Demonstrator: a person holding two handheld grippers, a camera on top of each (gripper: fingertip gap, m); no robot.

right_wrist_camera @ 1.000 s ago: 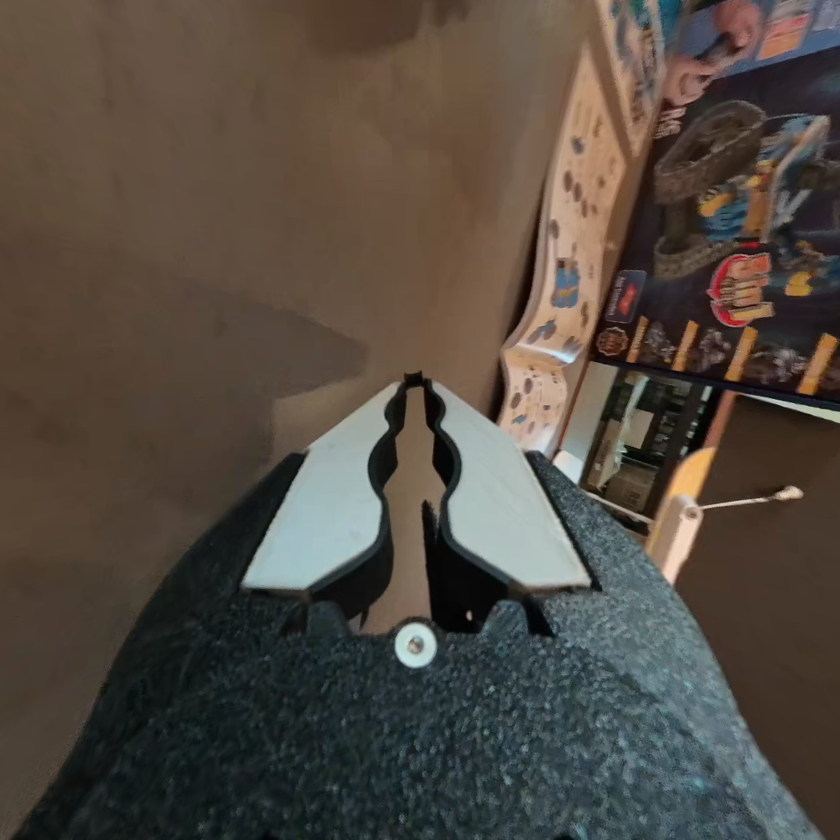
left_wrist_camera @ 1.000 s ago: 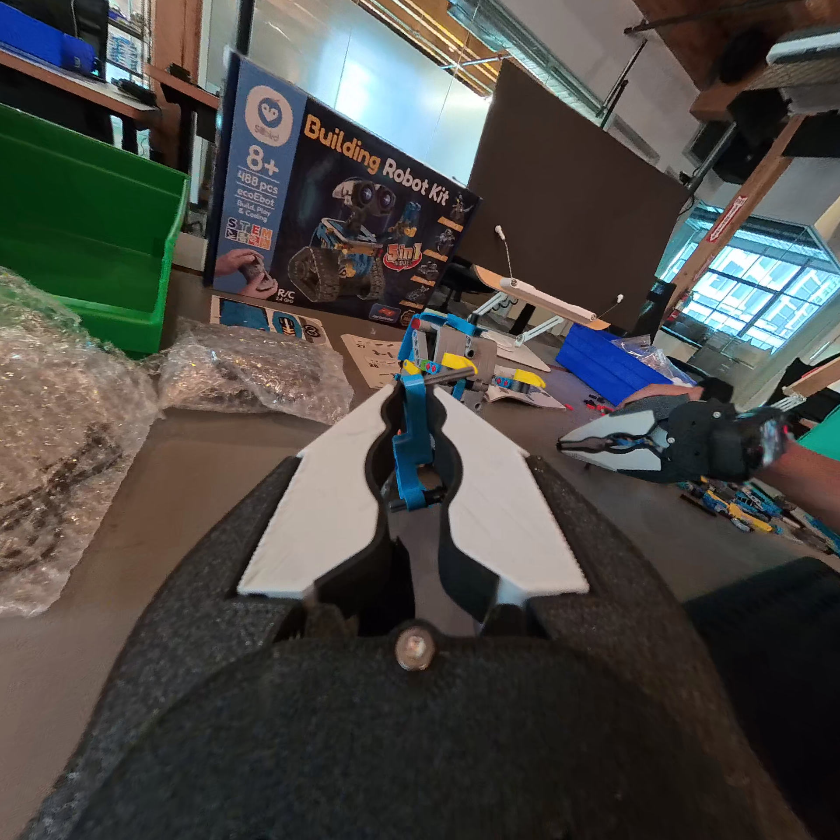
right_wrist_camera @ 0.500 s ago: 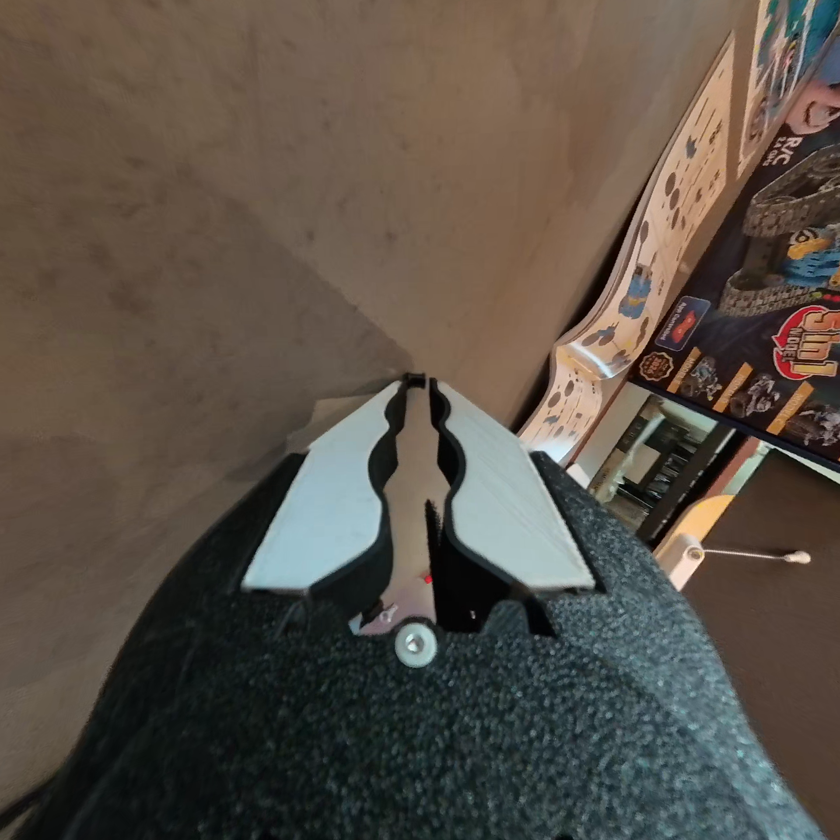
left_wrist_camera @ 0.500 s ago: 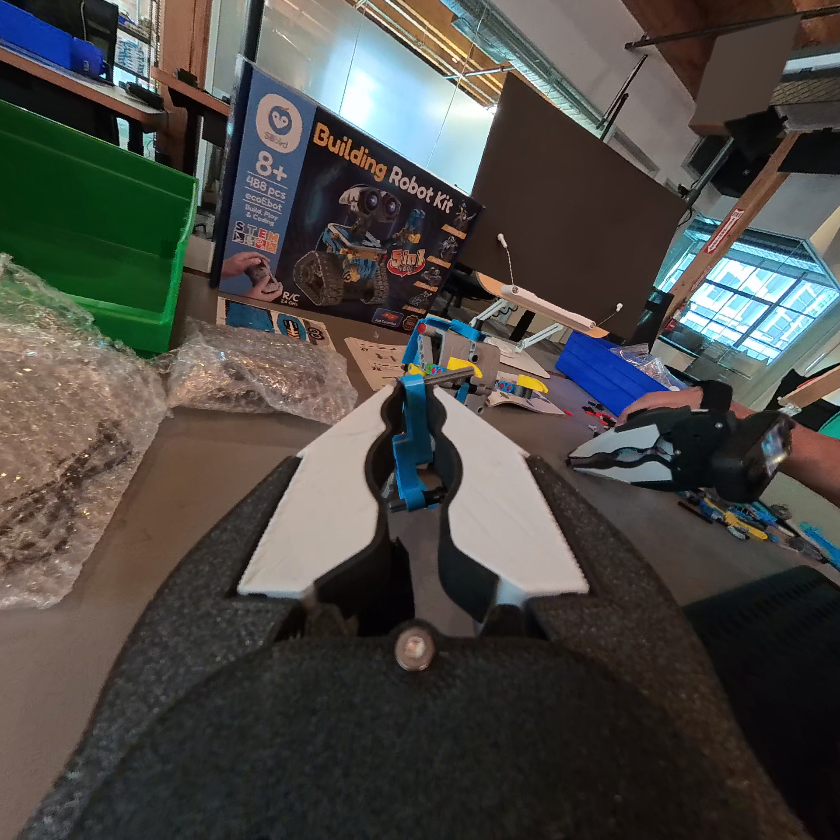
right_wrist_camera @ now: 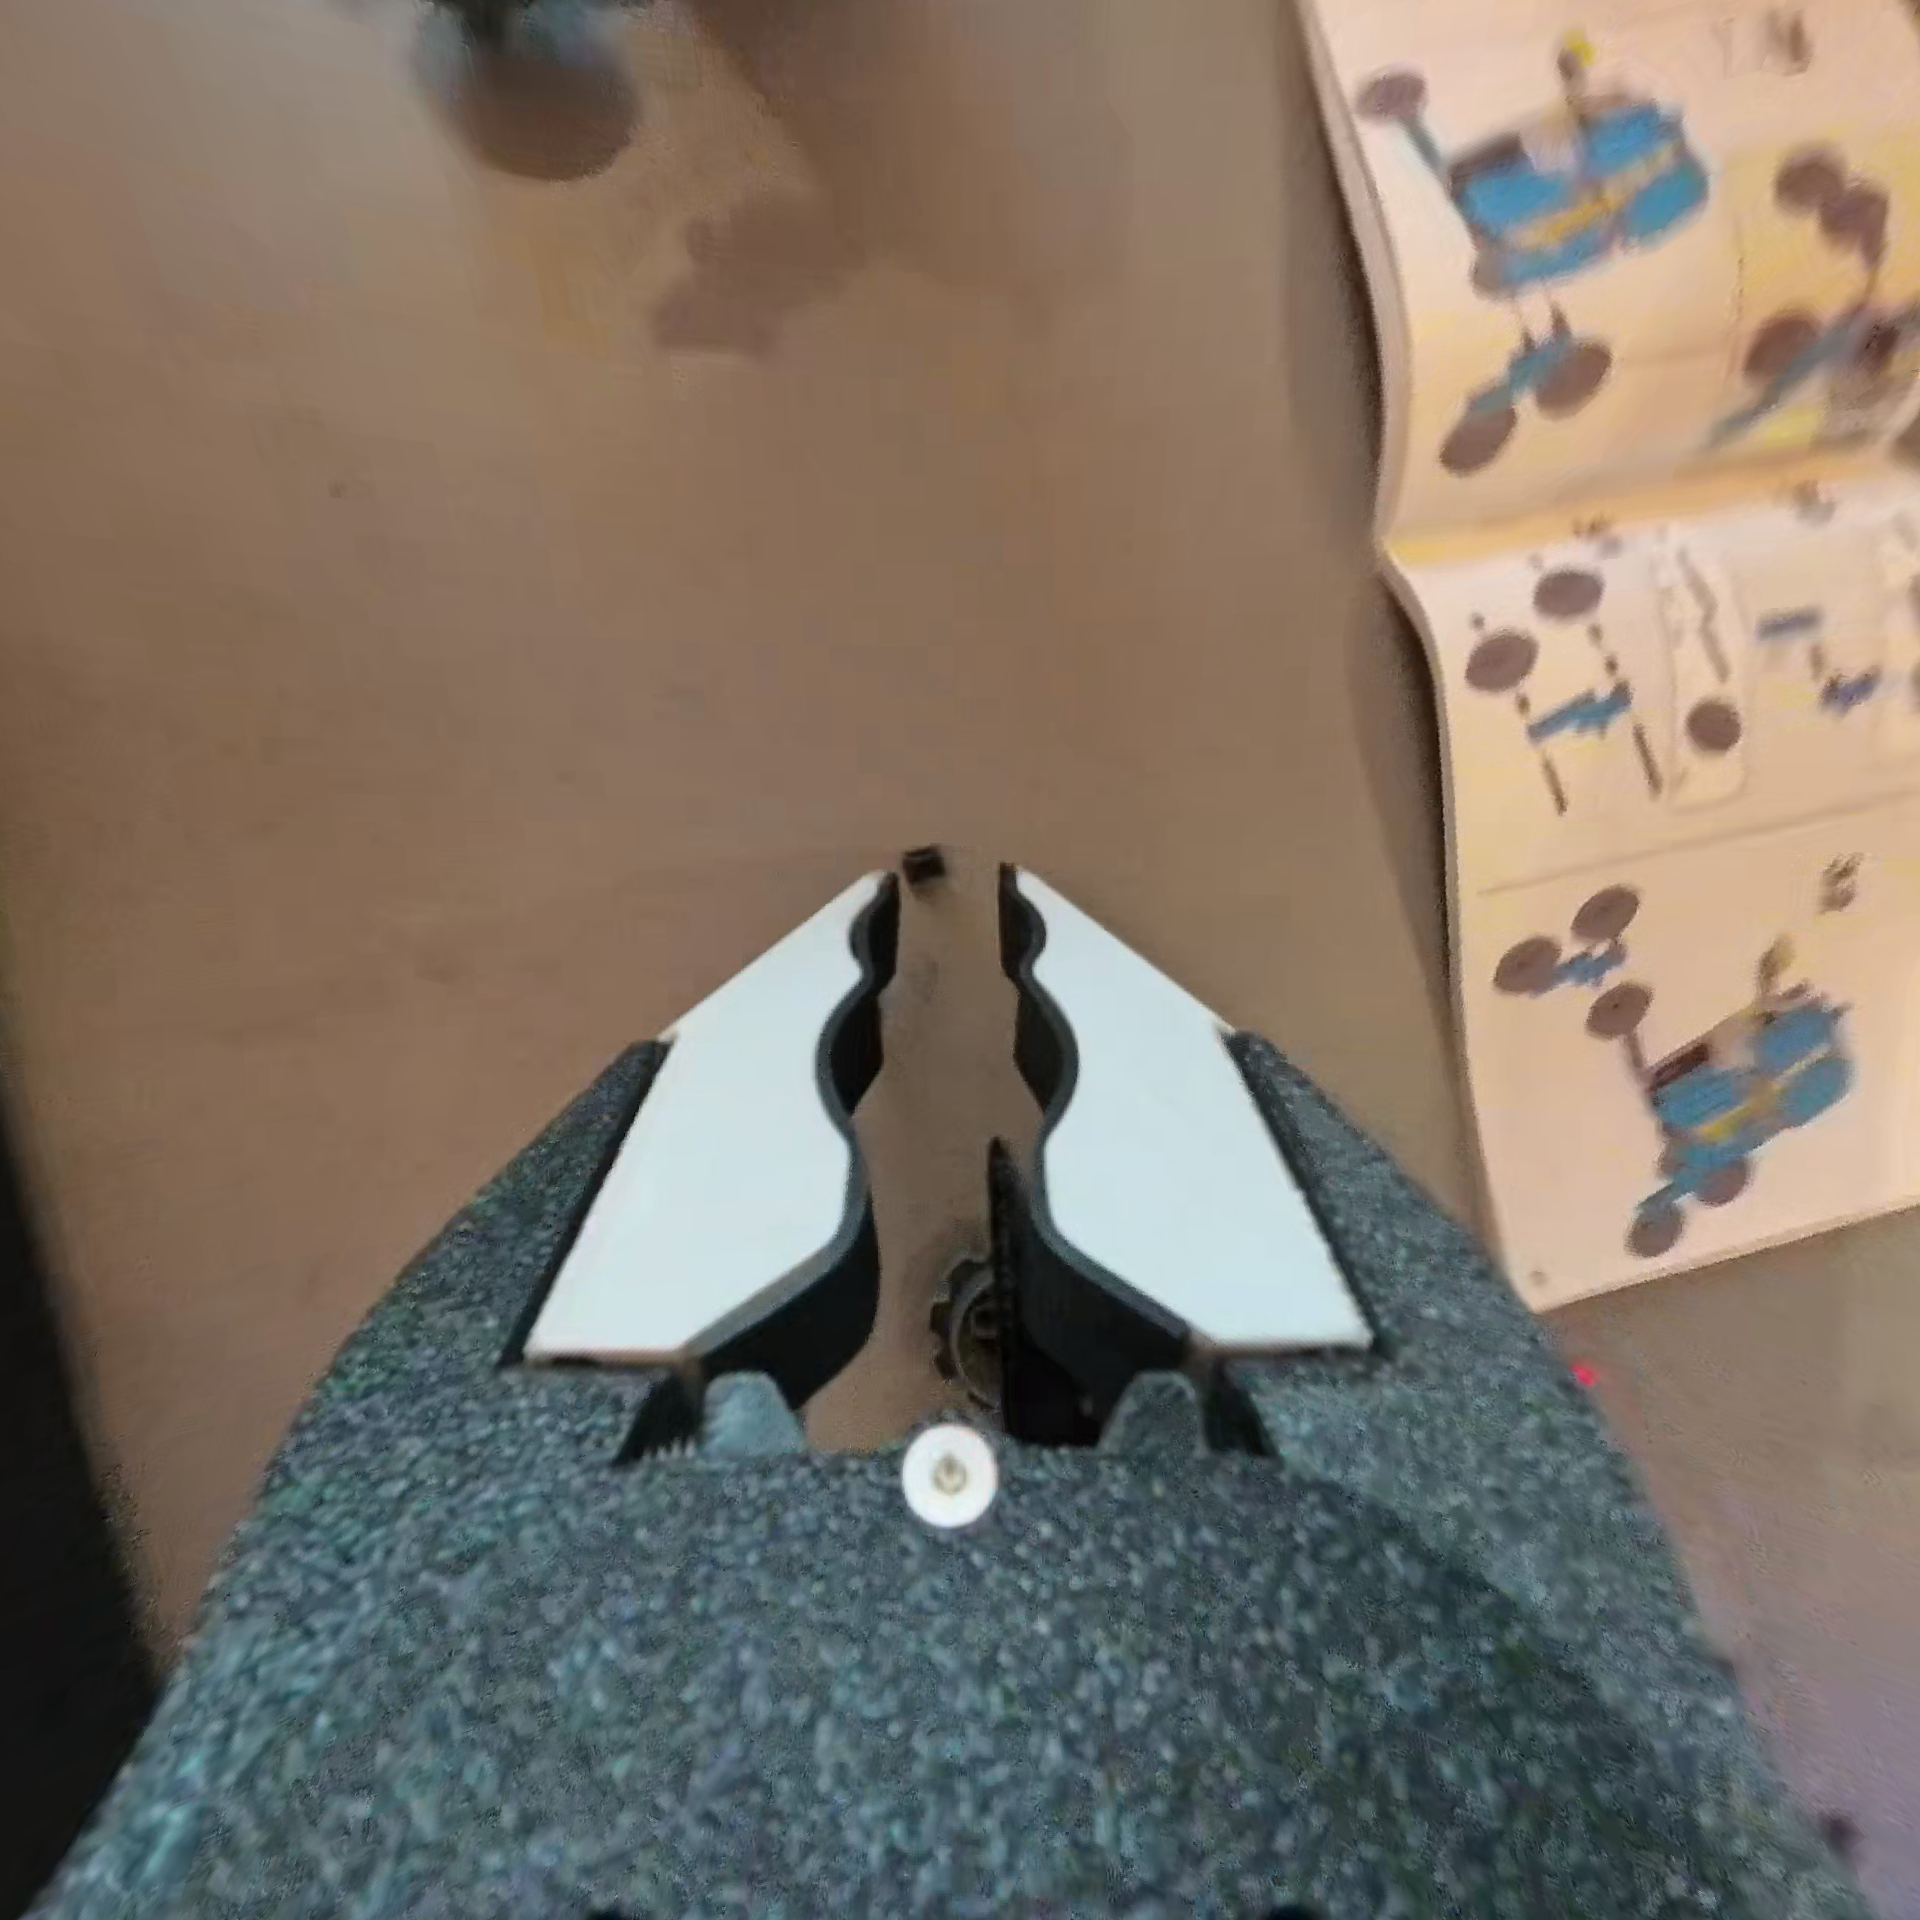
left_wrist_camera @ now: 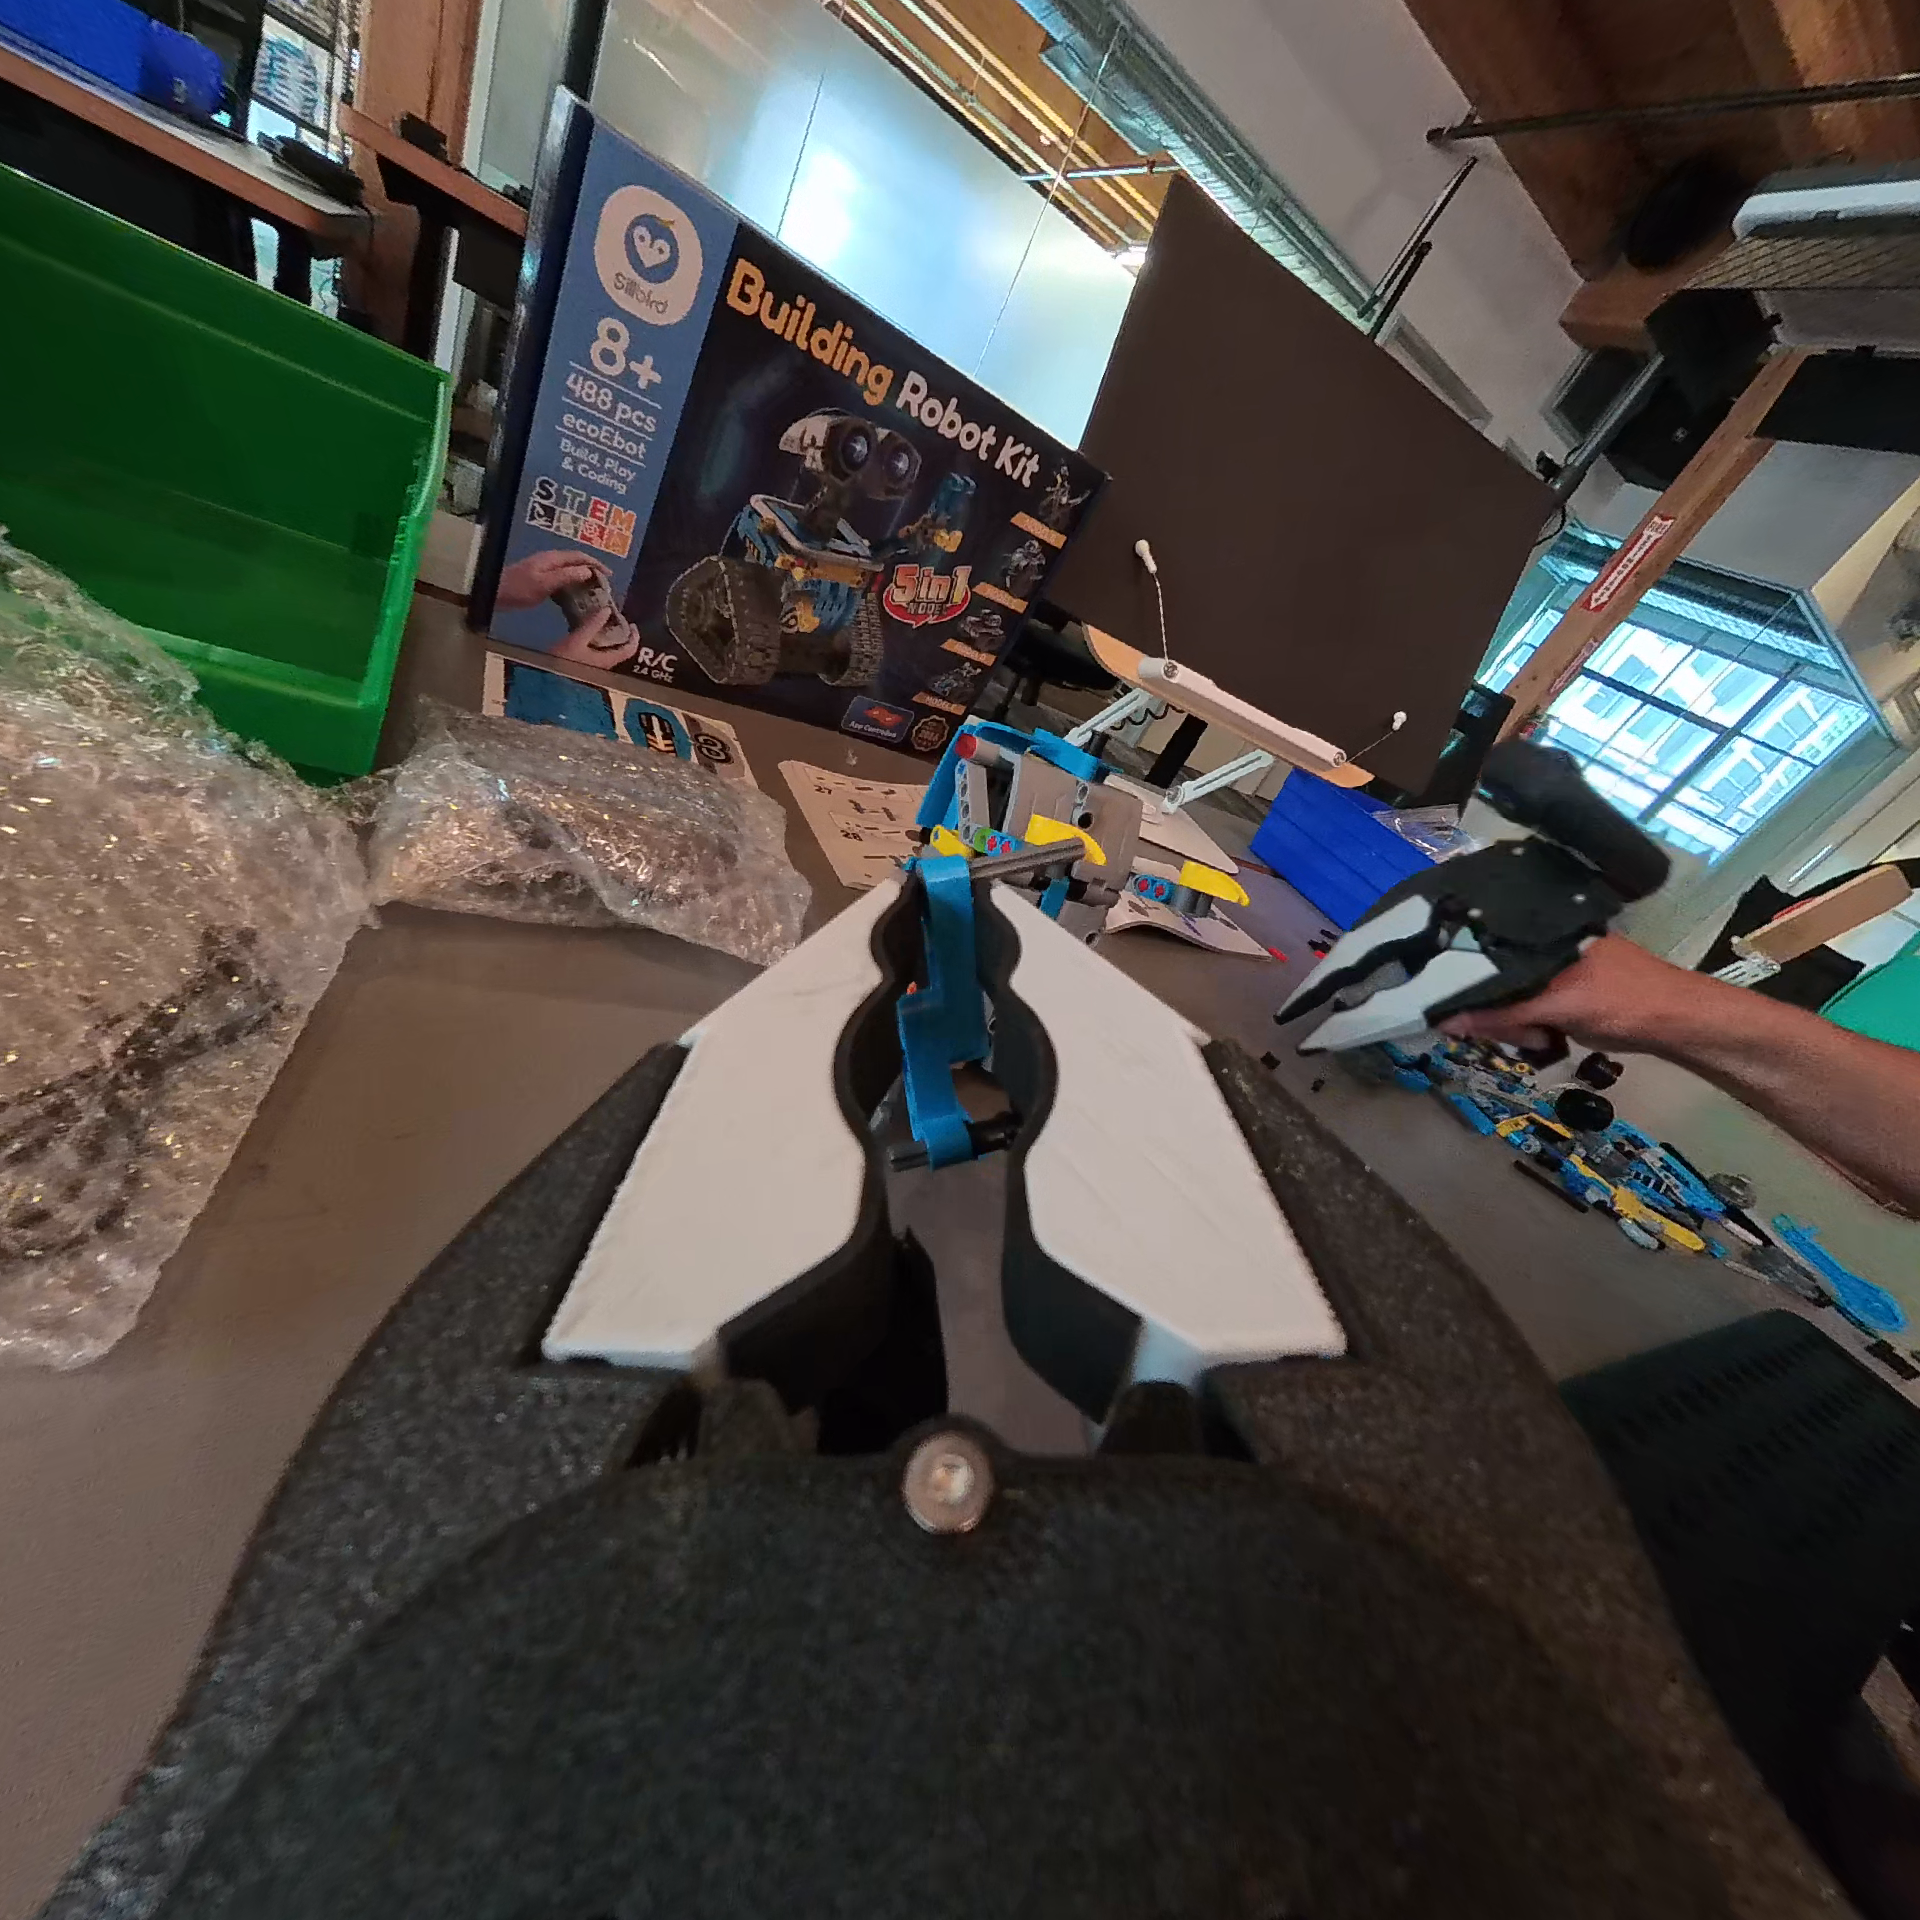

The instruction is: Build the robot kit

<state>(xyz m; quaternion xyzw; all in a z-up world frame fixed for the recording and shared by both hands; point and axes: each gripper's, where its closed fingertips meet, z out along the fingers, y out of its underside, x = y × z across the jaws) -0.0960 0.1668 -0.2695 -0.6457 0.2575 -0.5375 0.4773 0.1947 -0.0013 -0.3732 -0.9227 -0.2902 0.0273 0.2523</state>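
My left gripper [left_wrist_camera: 951, 891] is shut on a blue building piece [left_wrist_camera: 940, 1029] with a grey axle [left_wrist_camera: 1029, 857] through its top, held above the brown table [left_wrist_camera: 468, 1039]. A half-built blue, grey and yellow model [left_wrist_camera: 1049, 810] stands just beyond it. My right gripper [right_wrist_camera: 945, 883] points down at the table with its jaws a little apart. A tiny black piece [right_wrist_camera: 920, 862] sits by its left fingertip, not pinched. A small dark gear [right_wrist_camera: 961, 1320] lies on the table under the jaws. The right gripper also shows in the left wrist view [left_wrist_camera: 1299, 1023], held by a hand.
A robot-kit box [left_wrist_camera: 790, 499] stands at the back and a green bin [left_wrist_camera: 208, 468] at the far left. Bubble-wrap bags [left_wrist_camera: 582, 831] lie at left. An instruction booklet [right_wrist_camera: 1662, 727] lies right of the right gripper. Loose pieces [left_wrist_camera: 1579, 1143] and a blue tray [left_wrist_camera: 1340, 842] are at right. The grippers' ends are close to 35 cm from one another.
The right gripper has swung down toward the table and its jaws have parted; the tiny black piece pinched at its tips is now loose. The left gripper still holds the blue piece.
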